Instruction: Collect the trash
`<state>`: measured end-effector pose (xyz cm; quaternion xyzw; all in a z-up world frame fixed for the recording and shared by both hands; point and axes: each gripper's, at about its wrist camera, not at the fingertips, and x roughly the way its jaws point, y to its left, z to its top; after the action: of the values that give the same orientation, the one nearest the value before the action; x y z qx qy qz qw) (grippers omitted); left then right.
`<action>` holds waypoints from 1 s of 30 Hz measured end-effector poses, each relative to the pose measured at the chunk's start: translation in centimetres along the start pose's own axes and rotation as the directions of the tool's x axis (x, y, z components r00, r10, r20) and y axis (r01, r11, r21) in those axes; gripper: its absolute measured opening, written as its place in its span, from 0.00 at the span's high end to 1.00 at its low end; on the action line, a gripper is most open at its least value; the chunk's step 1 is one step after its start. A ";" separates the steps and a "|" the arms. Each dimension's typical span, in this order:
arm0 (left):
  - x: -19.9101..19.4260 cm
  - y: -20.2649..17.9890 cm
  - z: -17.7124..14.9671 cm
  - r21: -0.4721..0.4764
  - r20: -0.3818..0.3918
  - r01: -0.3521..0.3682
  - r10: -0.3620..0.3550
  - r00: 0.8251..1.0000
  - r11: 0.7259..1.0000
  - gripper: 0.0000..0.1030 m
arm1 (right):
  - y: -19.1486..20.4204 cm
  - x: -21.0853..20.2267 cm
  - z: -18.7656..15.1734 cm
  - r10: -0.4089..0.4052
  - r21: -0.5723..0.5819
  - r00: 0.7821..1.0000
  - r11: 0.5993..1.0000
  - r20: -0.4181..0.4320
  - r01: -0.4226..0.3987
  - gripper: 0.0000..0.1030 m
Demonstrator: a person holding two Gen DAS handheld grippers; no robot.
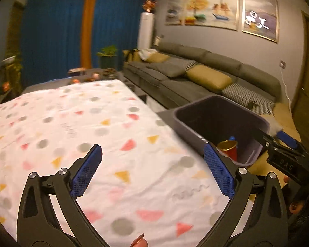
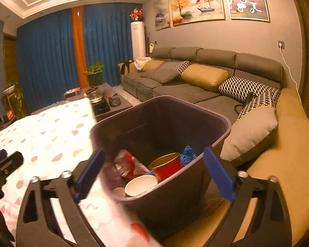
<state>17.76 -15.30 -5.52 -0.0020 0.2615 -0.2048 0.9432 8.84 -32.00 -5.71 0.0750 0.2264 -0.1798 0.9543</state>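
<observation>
Hanging over the patterned surface, the left claw is spread wide, gripping nothing. The right claw, also spread, straddles 1 bin holding 1 red cup, 2 white cups and wrappers.

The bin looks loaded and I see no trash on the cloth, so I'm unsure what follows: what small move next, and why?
Probably draw the right gripper back from the bin. It is open and empty, and the red cup, white cup and wrapper already lie inside. The left gripper is open too, over a tablecloth with no trash showing.
</observation>
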 end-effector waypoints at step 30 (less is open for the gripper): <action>-16.0 7.4 -4.0 -0.128 0.105 -0.217 0.230 0.967 0.968 0.06 | 9.2 -11.3 -2.0 0.126 -0.109 0.987 0.987 0.097 -0.115 0.05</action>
<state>6.15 -1.91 -1.91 -0.0391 0.2148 -0.0812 0.9725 2.11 -19.58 -1.74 0.0297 0.1804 -0.1136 0.9766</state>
